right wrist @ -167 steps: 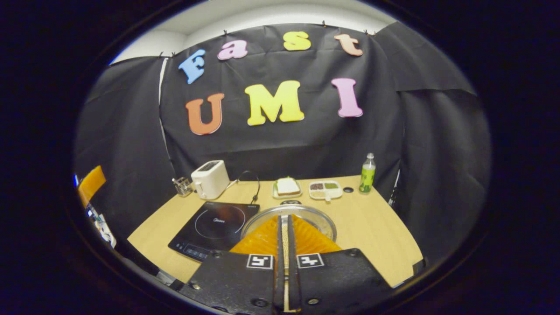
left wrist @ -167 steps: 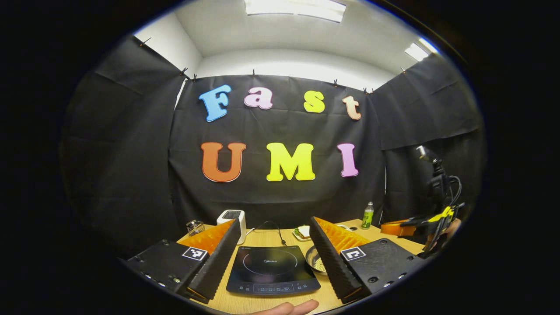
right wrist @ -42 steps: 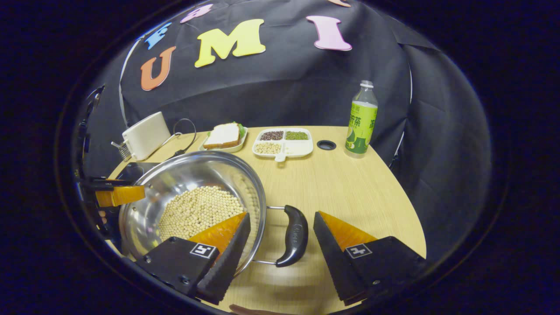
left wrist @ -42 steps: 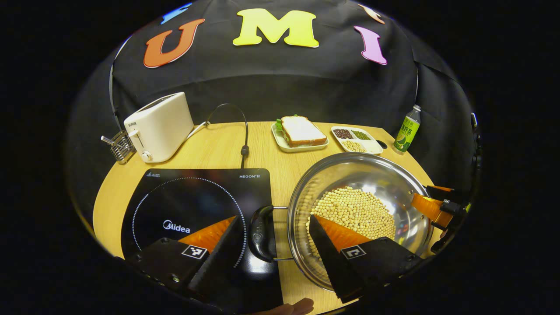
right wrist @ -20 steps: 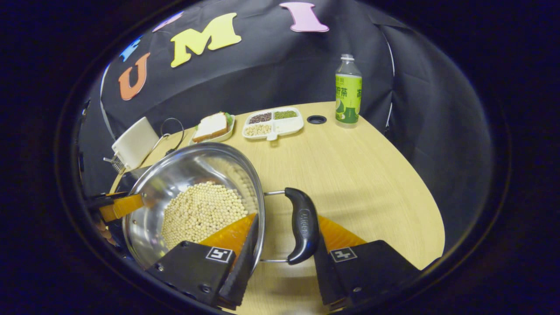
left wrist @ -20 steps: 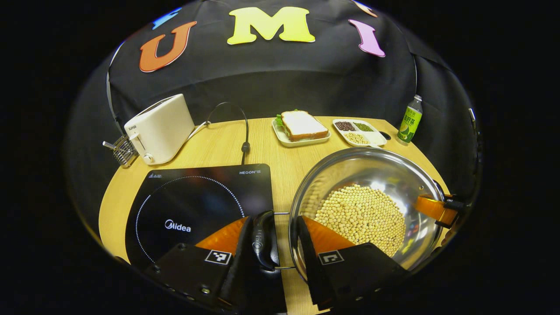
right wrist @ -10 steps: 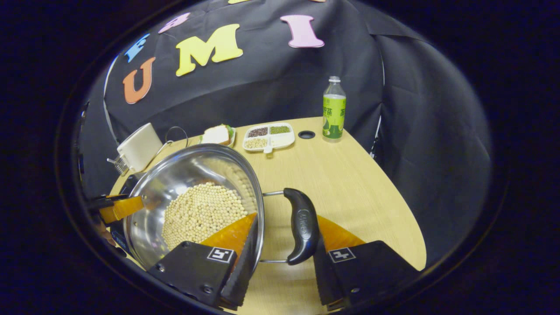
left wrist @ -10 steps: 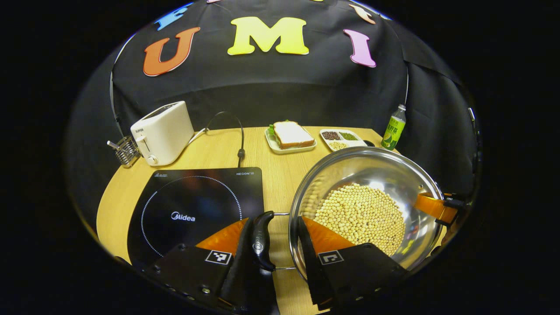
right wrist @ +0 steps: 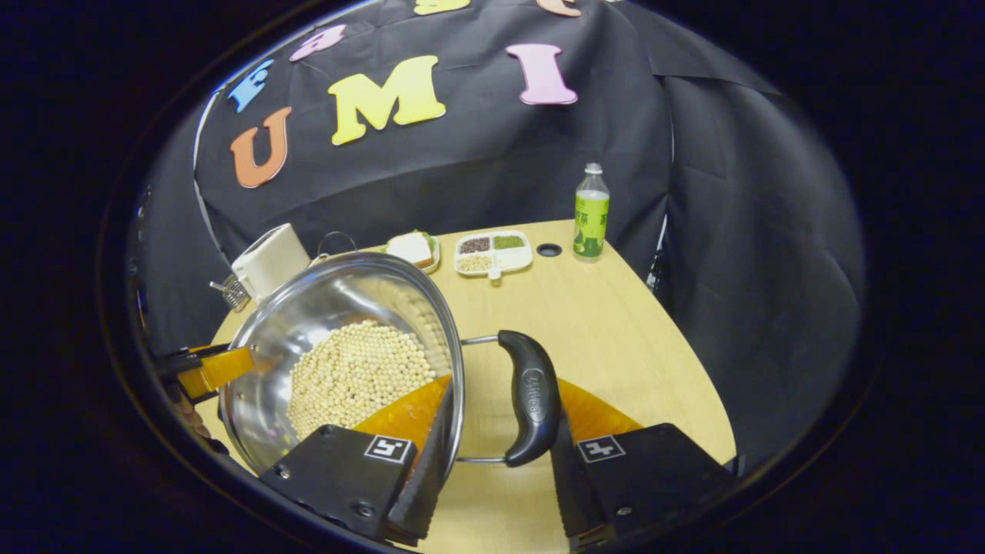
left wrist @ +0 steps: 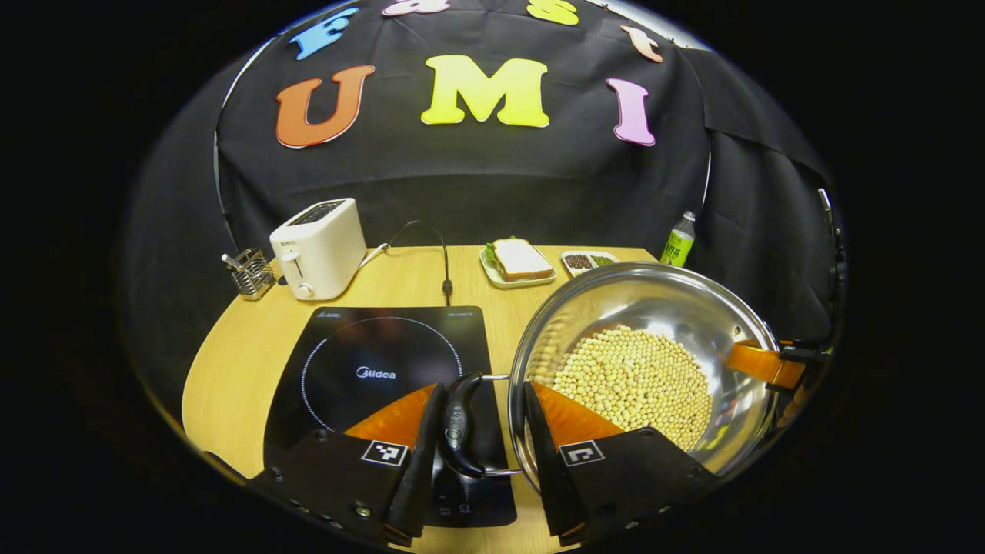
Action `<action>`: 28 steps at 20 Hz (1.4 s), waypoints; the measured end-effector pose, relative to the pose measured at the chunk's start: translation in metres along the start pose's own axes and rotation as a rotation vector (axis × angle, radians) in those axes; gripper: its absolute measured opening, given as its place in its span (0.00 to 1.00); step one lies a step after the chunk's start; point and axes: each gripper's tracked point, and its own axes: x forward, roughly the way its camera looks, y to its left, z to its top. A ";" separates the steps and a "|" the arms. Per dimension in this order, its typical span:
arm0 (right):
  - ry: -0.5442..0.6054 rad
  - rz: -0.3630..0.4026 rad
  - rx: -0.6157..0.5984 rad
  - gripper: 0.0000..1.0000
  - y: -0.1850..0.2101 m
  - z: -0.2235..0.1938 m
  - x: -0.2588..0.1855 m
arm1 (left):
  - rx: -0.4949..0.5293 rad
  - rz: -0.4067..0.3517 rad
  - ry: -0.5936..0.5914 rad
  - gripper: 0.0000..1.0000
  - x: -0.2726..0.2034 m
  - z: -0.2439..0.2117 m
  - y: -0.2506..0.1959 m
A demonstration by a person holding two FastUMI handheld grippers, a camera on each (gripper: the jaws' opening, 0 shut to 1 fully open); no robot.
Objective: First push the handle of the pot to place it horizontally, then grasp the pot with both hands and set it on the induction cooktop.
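Note:
A steel pot (left wrist: 654, 304) of pale beans hangs above the table, just right of the black induction cooktop (left wrist: 369, 362). My left gripper (left wrist: 477, 454) is shut on the pot's black left handle (left wrist: 459, 423), one finger outside the handle and the other inside the pot wall. In the right gripper view my right gripper (right wrist: 500, 442) is shut the same way on the black right handle (right wrist: 532, 396) of the pot (right wrist: 338, 296). Each view shows the other gripper at the far rim: the right gripper (left wrist: 762, 363) and the left gripper (right wrist: 215, 368).
Along the back of the wooden table (right wrist: 616, 338) stand a white toaster (left wrist: 319, 246), a wire holder (left wrist: 250, 271), a sandwich plate (left wrist: 519, 261), a divided tray of grains (right wrist: 492, 252) and a green bottle (right wrist: 591, 211). The cooktop's cord (left wrist: 445, 269) runs back toward the wall.
Both grippers stay shut on the handles. The pot has risen off the table, and the cooktop now sits nearer under its left handle.

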 end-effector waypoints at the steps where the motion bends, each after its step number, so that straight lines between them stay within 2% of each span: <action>1: 0.001 0.005 0.001 0.63 -0.001 0.002 0.006 | -0.001 0.002 -0.009 0.57 -0.005 0.003 0.006; 15: -0.022 0.121 -0.066 0.63 0.002 0.011 0.039 | -0.079 0.093 -0.038 0.57 -0.034 0.015 0.137; 22: 0.009 0.168 -0.069 0.63 -0.001 0.012 0.048 | -0.088 0.156 -0.022 0.57 -0.019 0.013 0.202; 28: 0.037 0.164 -0.064 0.63 -0.002 0.008 0.052 | -0.089 0.193 0.002 0.57 0.008 0.004 0.235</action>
